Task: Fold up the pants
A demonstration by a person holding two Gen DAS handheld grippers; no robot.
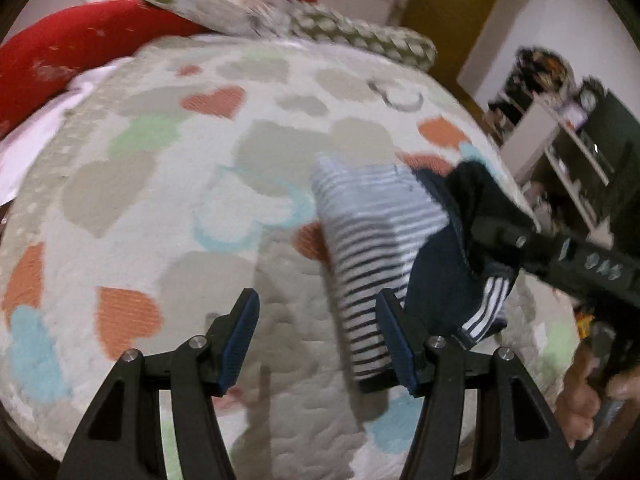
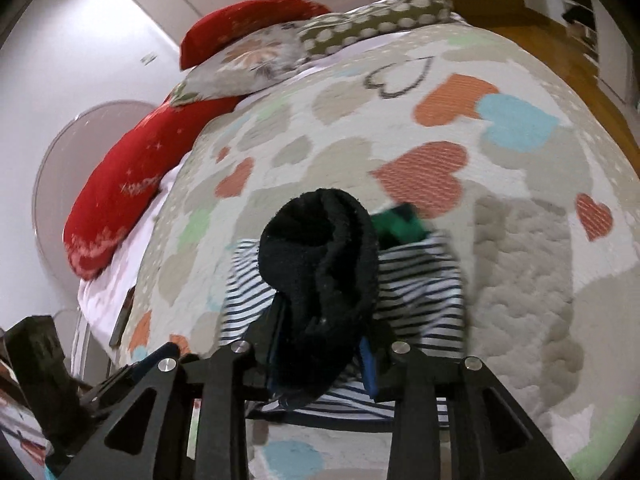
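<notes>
Right wrist view: right gripper [image 2: 320, 354] jaws clench a black garment [image 2: 320, 264] lifted above the striped pile [image 2: 420, 280]; left gripper [image 1: 318, 344] gapes empty, ready.

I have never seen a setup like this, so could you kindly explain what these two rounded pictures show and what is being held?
A person carries a hand-held two-finger gripper in each hand, each with a wide-angle camera looking along its fingers. The left camera's view shows the left gripper open and empty above a heart-patterned bedspread. A striped garment lies on the bedspread, with red pillows behind. At the right edge a hand holds the other tool. The right camera's view shows the right gripper with dark fleece pants bunched between its fingers.
</notes>
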